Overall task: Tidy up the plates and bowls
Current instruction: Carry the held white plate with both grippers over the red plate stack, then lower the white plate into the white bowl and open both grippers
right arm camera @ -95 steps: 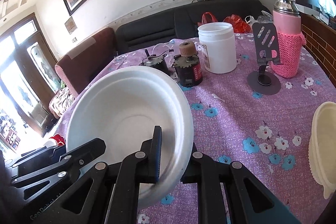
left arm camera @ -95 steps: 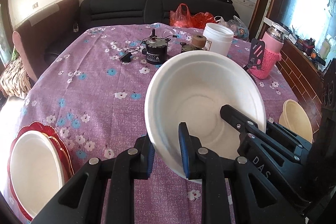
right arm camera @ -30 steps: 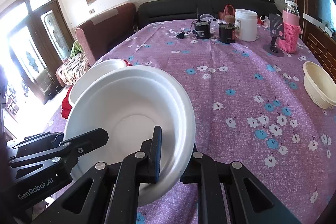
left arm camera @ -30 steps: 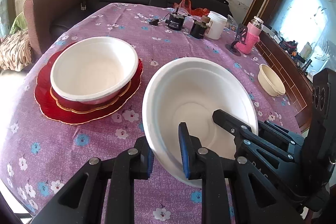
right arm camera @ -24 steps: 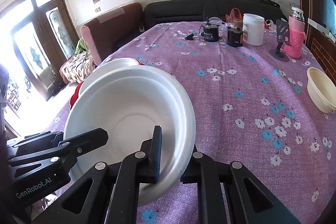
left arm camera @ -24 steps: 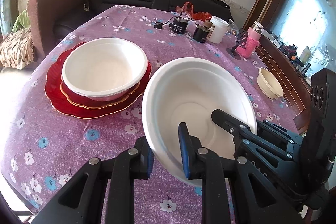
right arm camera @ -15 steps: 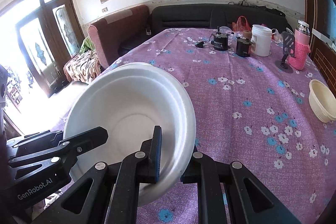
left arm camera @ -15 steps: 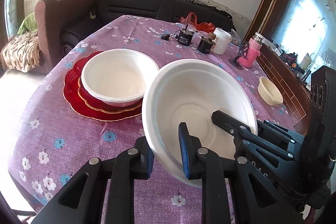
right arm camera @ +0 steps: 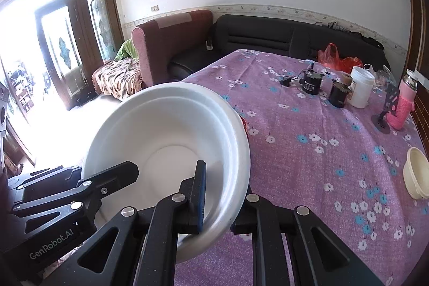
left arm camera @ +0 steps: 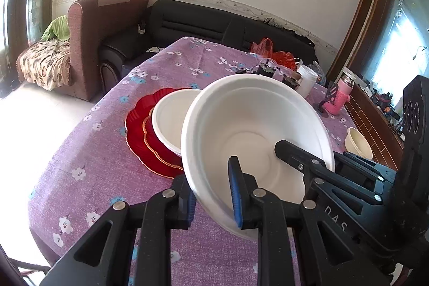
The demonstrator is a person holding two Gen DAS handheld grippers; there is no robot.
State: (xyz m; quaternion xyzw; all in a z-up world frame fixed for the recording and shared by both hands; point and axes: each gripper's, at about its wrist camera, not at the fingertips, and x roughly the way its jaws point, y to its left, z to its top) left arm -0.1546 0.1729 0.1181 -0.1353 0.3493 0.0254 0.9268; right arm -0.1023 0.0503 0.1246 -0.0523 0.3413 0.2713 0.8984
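Observation:
Both grippers hold one large white bowl point(left arm camera: 254, 130) in the air above the purple flowered table point(left arm camera: 88, 160). My left gripper point(left arm camera: 211, 195) is shut on its near rim. My right gripper point(right arm camera: 222, 195) is shut on the rim of the same bowl point(right arm camera: 166, 141) from the other side. A second white bowl point(left arm camera: 171, 119) sits on a stack of red plates point(left arm camera: 136, 125) on the table, just left of and below the held bowl. A small cream bowl point(left arm camera: 358, 142) stands at the table's right edge, and it shows in the right wrist view point(right arm camera: 417, 176) too.
At the far end of the table stand a white jar point(right arm camera: 360, 87), two dark motors point(right arm camera: 312, 81), a pink-sleeved flask point(right arm camera: 405, 109) and a phone stand point(right arm camera: 386, 109). A black sofa point(right arm camera: 268, 36) and a brown armchair point(right arm camera: 171, 42) lie beyond. The table's left edge drops to the floor.
Both grippers have risen and pulled back with the bowl. The red plates and the second bowl now lie partly behind the held bowl's left rim. Both grips are unchanged.

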